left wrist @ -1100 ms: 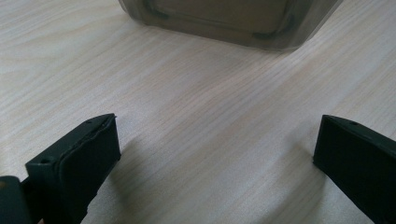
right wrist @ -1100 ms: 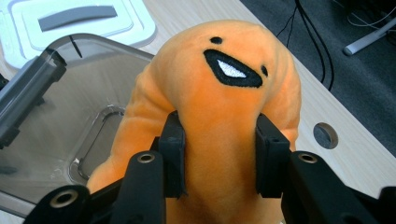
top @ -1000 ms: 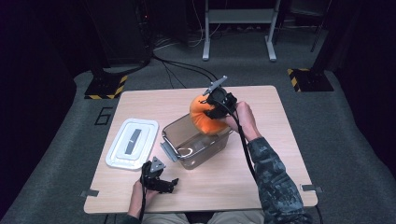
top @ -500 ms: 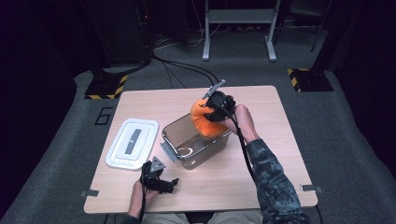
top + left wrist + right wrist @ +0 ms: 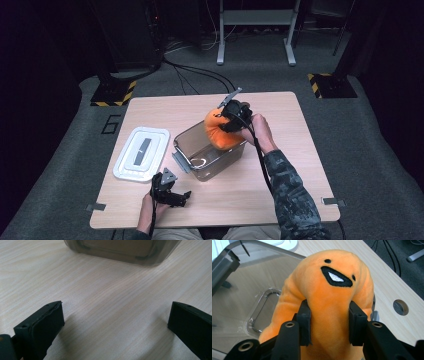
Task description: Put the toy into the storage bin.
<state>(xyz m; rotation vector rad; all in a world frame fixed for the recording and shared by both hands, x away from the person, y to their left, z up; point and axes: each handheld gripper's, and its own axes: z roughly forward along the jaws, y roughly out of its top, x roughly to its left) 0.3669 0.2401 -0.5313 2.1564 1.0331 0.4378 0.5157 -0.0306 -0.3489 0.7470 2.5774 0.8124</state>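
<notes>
Right gripper clamps the orange plush toy between both pads, over the clear plastic bin; left gripper jaws stand apart.

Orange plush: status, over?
Right gripper shut on orange plush, over clear bin. Left gripper open, low over table. Bin lid off; nothing blocking.

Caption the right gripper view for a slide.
Right gripper squeezes a smiling orange plush toy over the open clear plastic bin.

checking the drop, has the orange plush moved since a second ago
Yes, slightly: the orange plush, pinched in the right gripper, has shifted toward the clear bin's far right corner.
</notes>
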